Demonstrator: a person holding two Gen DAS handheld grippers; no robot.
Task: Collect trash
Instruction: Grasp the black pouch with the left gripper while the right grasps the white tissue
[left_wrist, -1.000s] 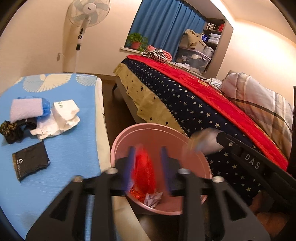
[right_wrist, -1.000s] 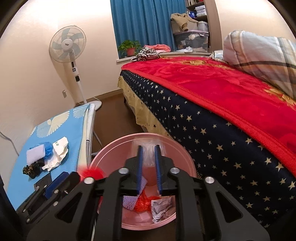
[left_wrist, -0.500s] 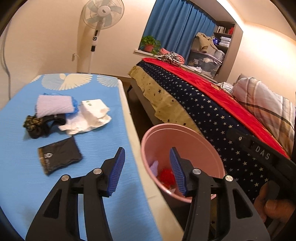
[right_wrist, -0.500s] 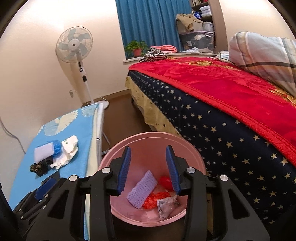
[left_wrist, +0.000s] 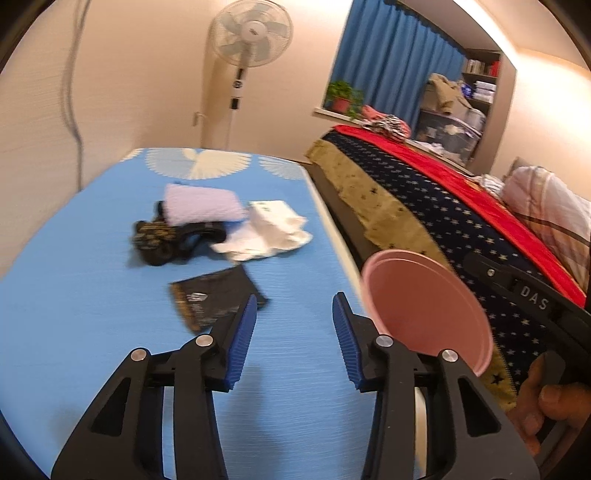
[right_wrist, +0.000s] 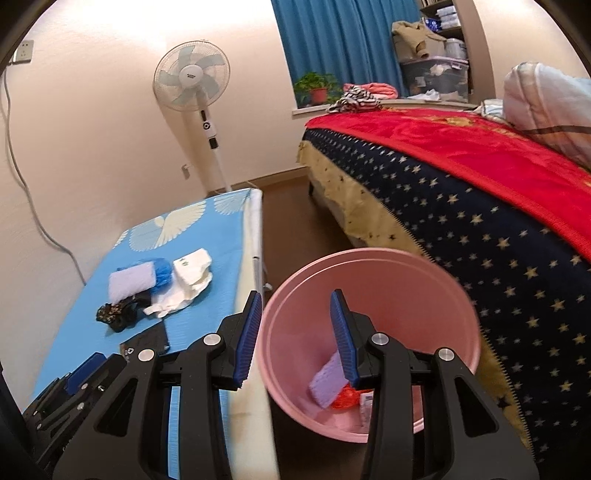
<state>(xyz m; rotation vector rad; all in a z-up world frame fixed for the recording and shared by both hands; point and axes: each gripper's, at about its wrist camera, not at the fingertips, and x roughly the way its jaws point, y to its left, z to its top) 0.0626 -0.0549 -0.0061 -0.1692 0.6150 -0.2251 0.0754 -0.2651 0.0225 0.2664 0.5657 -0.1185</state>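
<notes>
pink bin (right_wrist: 369, 280): upright, floor beside table | black packet (left_wrist: 216, 297), white wrapper (left_wrist: 271, 230): on blue tabletop

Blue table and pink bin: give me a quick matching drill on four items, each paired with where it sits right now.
Items:
1. black pouch
2. white crumpled paper
3. red wrapper
4. lavender sponge

Places:
A. in the pink bin
B. table, closest to the left gripper
C. table, far end of the pile
D. table, bed-side of the pile

Pairs: 1-B, 2-D, 3-A, 4-C
</notes>
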